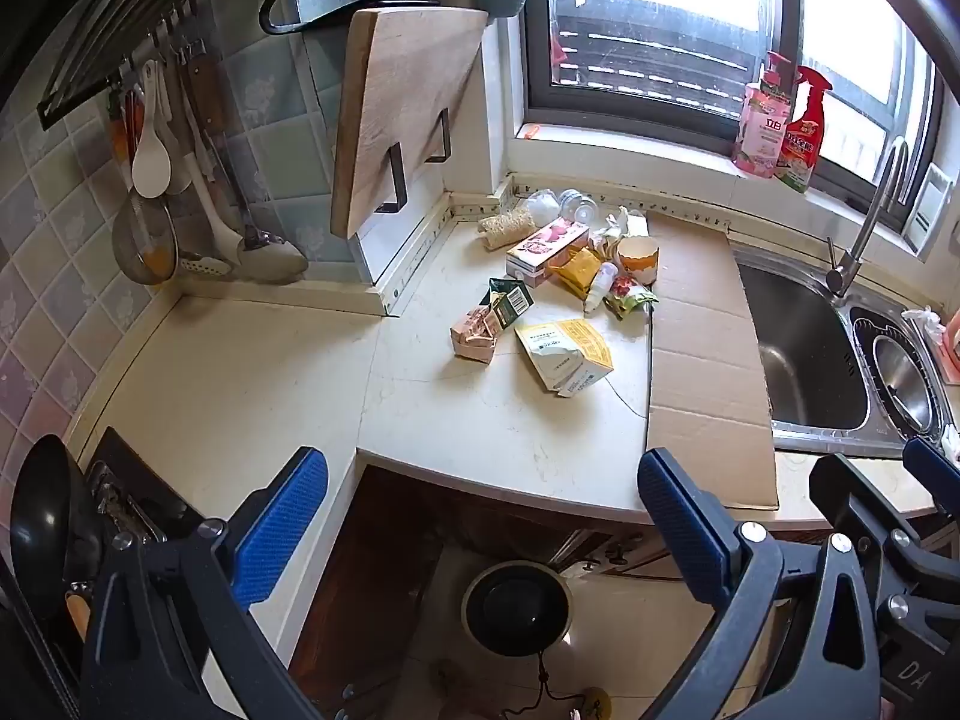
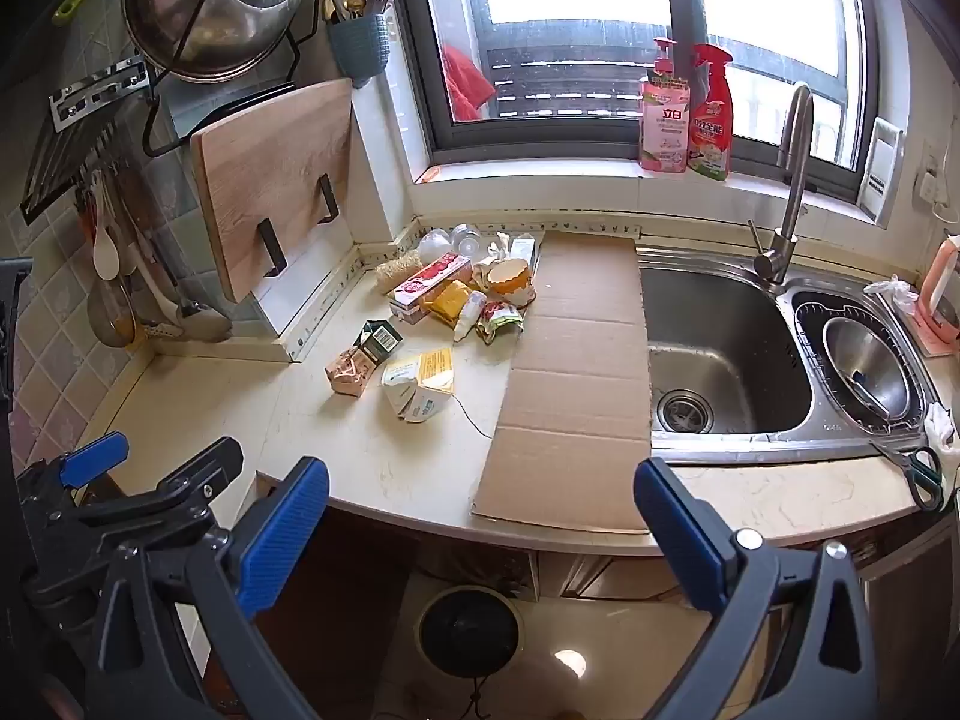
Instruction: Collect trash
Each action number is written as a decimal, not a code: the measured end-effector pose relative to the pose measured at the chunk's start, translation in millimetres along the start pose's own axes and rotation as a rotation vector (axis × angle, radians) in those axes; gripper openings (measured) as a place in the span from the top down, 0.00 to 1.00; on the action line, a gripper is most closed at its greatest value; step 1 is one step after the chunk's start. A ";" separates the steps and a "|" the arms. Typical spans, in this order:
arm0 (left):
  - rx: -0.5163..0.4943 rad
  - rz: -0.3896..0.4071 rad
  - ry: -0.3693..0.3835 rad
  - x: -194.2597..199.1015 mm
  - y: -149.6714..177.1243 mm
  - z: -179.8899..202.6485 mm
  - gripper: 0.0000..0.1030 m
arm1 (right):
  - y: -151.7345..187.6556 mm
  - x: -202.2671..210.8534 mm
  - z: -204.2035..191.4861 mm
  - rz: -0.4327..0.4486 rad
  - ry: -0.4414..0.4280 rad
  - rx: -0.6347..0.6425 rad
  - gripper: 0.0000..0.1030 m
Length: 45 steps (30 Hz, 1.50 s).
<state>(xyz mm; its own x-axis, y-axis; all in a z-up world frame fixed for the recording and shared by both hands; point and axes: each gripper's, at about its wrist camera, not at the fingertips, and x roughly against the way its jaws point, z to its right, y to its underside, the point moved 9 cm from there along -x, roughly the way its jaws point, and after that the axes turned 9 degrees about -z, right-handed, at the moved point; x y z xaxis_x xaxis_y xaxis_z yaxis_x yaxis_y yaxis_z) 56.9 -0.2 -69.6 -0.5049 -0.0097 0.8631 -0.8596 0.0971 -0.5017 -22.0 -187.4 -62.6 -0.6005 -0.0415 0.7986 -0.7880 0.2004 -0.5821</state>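
Observation:
A heap of trash lies on the pale counter [image 1: 252, 372] near the window corner: a white-and-yellow carton [image 1: 564, 354] [image 2: 420, 384], a crushed pink carton [image 1: 474, 333] [image 2: 348, 372], a dark green pack [image 1: 510, 300], a pink box [image 1: 546, 249] [image 2: 432, 285], a yellow wrapper [image 1: 579, 270], a small white bottle [image 1: 600, 285] and a torn paper cup [image 1: 637, 258] [image 2: 509, 277]. A round black bin [image 1: 516, 609] [image 2: 468, 630] stands on the floor below the counter edge. My left gripper [image 1: 480, 522] and right gripper [image 2: 480, 525] are open and empty, held back from the counter, side by side.
A flat cardboard sheet [image 1: 702, 360] [image 2: 576, 372] lies beside the steel sink [image 2: 726, 354] with its tap [image 2: 786, 180]. A wooden cutting board [image 1: 402, 114] hangs on the wall. Utensils hang at the left. A black pan [image 1: 42, 522] sits on the stove. Scissors [image 2: 918, 468] lie at the right.

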 end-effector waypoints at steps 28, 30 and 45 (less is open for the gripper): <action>0.000 -0.001 0.016 0.9 13.4 5.8 0.04 | 10.8 5.0 3.8 0.004 0.005 0.006 0.01; -0.001 -0.001 0.016 1.3 14.8 6.7 0.04 | 12.0 5.7 3.7 0.003 0.006 0.007 0.01; -0.005 -0.005 0.018 1.1 23.3 12.5 0.05 | 11.9 5.9 3.9 0.003 0.009 0.008 0.01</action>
<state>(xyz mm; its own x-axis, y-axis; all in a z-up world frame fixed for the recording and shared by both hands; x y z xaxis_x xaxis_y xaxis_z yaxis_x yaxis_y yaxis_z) 35.4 -10.4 -81.1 -0.4990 0.0081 0.8665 -0.8616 0.1022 -0.4972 -35.5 -189.1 -65.4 -0.6015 -0.0320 0.7983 -0.7874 0.1924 -0.5856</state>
